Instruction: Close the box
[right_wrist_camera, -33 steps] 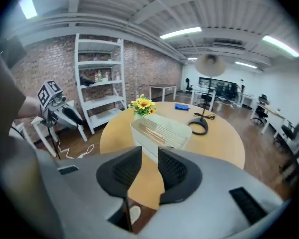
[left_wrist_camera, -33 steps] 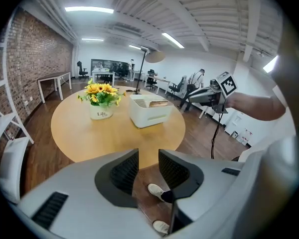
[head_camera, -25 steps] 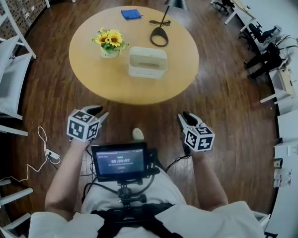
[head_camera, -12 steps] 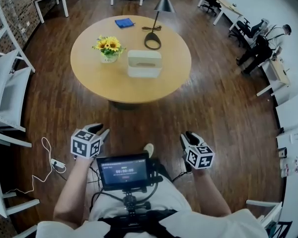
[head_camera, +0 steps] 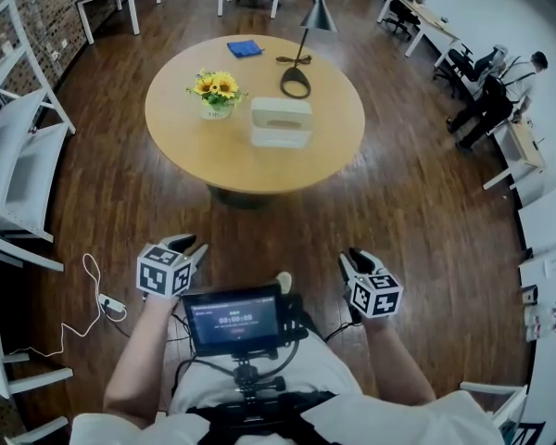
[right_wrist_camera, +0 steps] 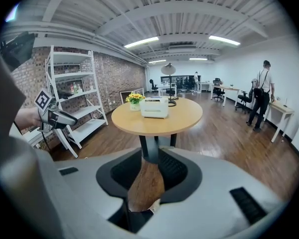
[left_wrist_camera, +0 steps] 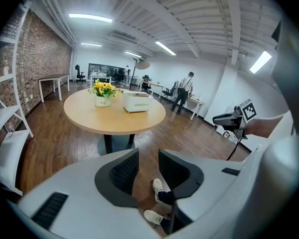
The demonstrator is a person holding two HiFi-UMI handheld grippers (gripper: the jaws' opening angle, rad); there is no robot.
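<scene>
A dark wooden floor (head_camera: 417, 202) spreads beneath both claws, and a round wooden bench (head_camera: 213, 156) stands well ahead of them, touched by neither. The left claw (head_camera: 191, 246) and the right claw (head_camera: 351, 256) hang low at the person's sides, well apart. Each stands part open with nothing in its grip: only floor shows through the right one's gap, floor and the person's shoes through the left one's. A black lamp (head_camera: 319, 19) rises at the bench's far side. The white box (head_camera: 281, 122) sits near the bench's middle, far ahead of the claws and roughly between their lines; whether its lid is fully down cannot be told. A pot of yellow flowers (head_camera: 217, 91) stands just left of the box, ahead of the left claw, and a blue cloth (head_camera: 246, 48) lies farthest away.
</scene>
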